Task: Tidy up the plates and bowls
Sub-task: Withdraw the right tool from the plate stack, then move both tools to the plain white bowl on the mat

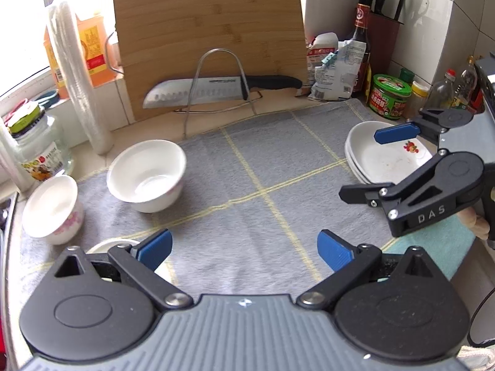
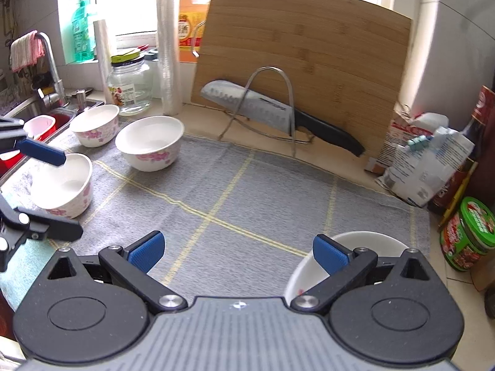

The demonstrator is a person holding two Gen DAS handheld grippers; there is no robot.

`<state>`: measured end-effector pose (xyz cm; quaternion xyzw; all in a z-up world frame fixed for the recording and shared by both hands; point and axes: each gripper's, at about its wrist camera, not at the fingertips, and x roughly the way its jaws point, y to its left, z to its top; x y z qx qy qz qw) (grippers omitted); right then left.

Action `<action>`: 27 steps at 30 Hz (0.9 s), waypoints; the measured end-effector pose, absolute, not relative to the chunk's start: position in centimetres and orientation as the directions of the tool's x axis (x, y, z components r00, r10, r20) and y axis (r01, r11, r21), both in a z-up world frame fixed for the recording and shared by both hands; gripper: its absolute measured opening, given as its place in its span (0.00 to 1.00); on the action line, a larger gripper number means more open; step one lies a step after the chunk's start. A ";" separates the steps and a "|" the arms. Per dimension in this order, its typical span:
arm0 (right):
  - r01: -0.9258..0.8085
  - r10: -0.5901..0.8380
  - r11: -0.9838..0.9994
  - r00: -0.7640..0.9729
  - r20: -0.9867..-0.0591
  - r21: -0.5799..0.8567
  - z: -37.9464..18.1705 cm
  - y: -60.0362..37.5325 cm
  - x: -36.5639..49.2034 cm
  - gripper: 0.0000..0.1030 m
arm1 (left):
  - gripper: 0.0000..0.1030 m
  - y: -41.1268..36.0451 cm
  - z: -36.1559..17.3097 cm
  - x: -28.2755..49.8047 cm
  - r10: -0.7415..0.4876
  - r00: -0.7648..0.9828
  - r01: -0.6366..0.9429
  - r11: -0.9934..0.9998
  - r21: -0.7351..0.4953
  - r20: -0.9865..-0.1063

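Three white bowls with pink flowers stand on the left of a grey checked cloth (image 1: 263, 216): a large bowl (image 1: 148, 176) (image 2: 151, 142), a far-left bowl (image 1: 52, 210) (image 2: 96, 123), and a near bowl (image 2: 65, 182) whose rim (image 1: 108, 243) shows under my left finger. A stack of white plates (image 1: 386, 160) (image 2: 355, 244) sits on the right. My left gripper (image 1: 244, 249) (image 2: 71, 195) is open and empty, its fingers around the near bowl. My right gripper (image 2: 238, 250) (image 1: 359, 164) is open and empty, one finger above the plate stack.
A bamboo cutting board (image 1: 210, 40) leans at the back, with a knife (image 1: 198, 92) in a wire rack. A glass jar (image 1: 40, 151), plastic rolls and an oil bottle stand left. Bags, sauce bottles and a green tub (image 1: 389, 95) crowd the right. The sink and faucet (image 2: 49, 71) lie far left.
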<state>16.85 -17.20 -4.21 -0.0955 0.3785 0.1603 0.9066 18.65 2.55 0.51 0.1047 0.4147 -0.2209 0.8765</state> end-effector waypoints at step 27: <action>-0.398 0.175 0.910 0.618 -0.767 -0.113 -9.5 -3.1 24.9 1.00 | 0.95 9.8 -2.6 35.2 -0.375 0.439 0.609 0.792 -0.036 -0.816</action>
